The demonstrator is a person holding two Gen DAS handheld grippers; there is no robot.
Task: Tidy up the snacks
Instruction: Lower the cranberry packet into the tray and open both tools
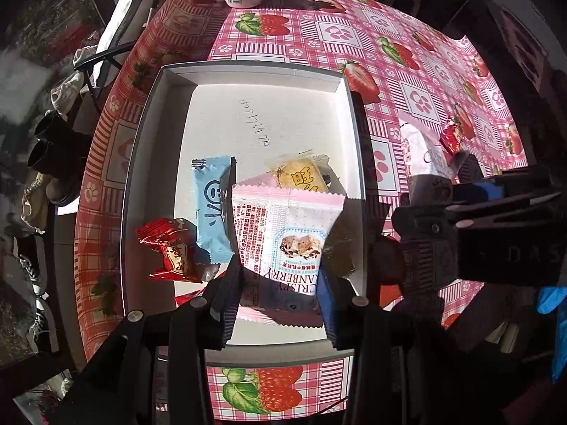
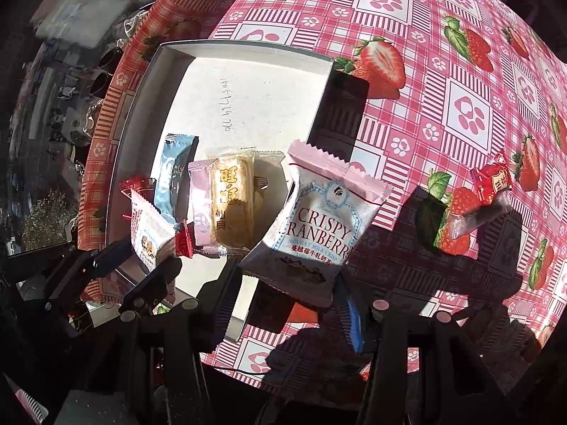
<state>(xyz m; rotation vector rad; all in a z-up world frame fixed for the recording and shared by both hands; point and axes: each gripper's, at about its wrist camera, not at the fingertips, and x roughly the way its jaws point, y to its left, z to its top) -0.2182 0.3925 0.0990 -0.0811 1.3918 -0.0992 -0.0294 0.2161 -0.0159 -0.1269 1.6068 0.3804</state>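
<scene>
Evidently each tool gripped a cranberry nougat packet: the left tool [image 1: 280, 304] held one [image 1: 283, 233] over the white box [image 1: 248, 67], the right tool [image 2: 287, 297] another [image 2: 315, 219] ahead, above the box's edge. Light, crinkly and slippery, such packets seemed best pinched at a sealed end.

The left gripper [image 1: 280, 283] reaches forward over the near edge of the box, its jaws clamped on a packet. The right gripper [image 2: 290, 283] hovers beside it over the box's right edge, its jaws likewise closed on a packet held tilted.
</scene>
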